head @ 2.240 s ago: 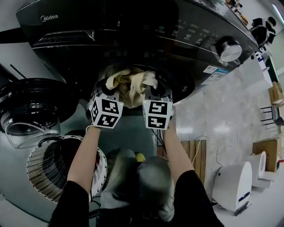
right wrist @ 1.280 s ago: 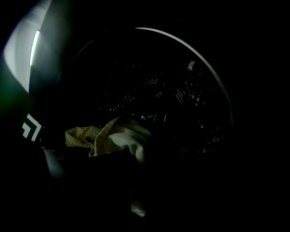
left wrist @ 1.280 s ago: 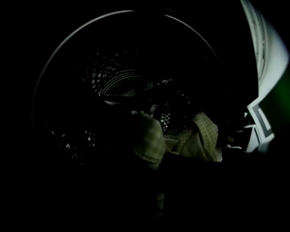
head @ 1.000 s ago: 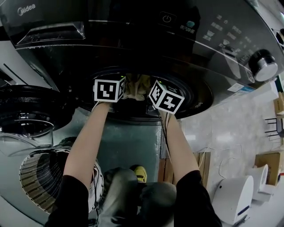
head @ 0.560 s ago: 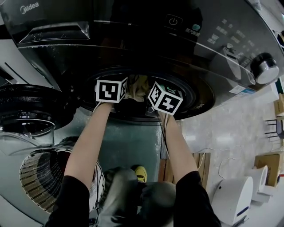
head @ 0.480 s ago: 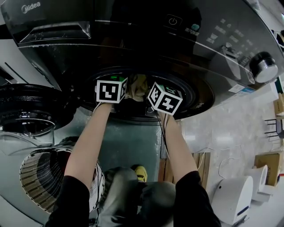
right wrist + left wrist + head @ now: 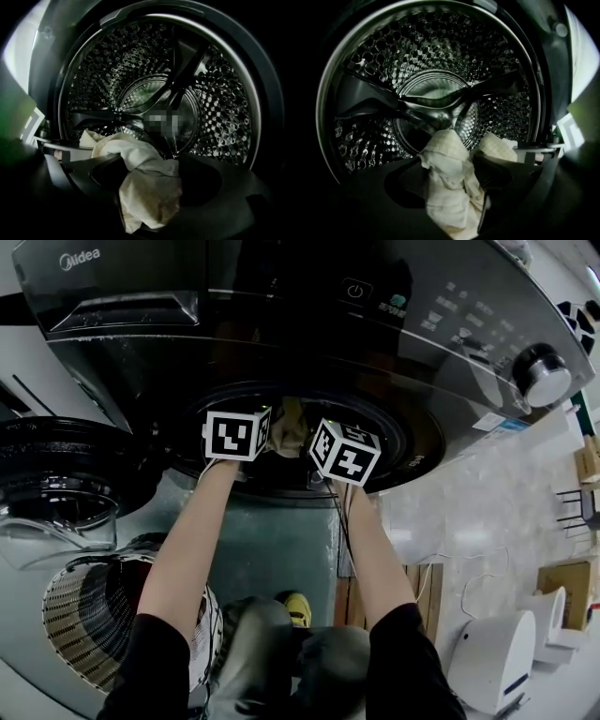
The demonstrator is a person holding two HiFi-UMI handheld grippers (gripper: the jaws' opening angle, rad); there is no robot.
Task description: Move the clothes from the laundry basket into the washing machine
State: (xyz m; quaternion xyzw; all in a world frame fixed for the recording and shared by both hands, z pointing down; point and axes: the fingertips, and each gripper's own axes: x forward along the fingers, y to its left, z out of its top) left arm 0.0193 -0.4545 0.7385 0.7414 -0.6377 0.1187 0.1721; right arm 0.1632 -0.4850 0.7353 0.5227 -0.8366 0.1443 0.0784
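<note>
A cream cloth point(image 7: 446, 192) hangs in the mouth of the washing machine's steel drum point(image 7: 440, 61). My left gripper point(image 7: 451, 165) has its jaws opening, with the cloth lying loosely between them and resting against the right jaw. In the right gripper view the same cloth point(image 7: 149, 190) drapes over the left jaw of my right gripper point(image 7: 154, 168), whose jaws are also opening. The head view shows both marker cubes, left point(image 7: 236, 434) and right point(image 7: 344, 451), at the door opening, with a strip of cloth point(image 7: 289, 426) between them. The jaws are hidden there.
The dark washing machine point(image 7: 309, 324) fills the top, its round door point(image 7: 56, 474) swung open at the left. A white slatted laundry basket point(image 7: 80, 615) stands at the lower left. A white appliance point(image 7: 492, 634) sits on the floor at the right.
Since the earliest frame both grippers have carried the cloth up and into the drum opening. Over the last second they have barely shifted.
</note>
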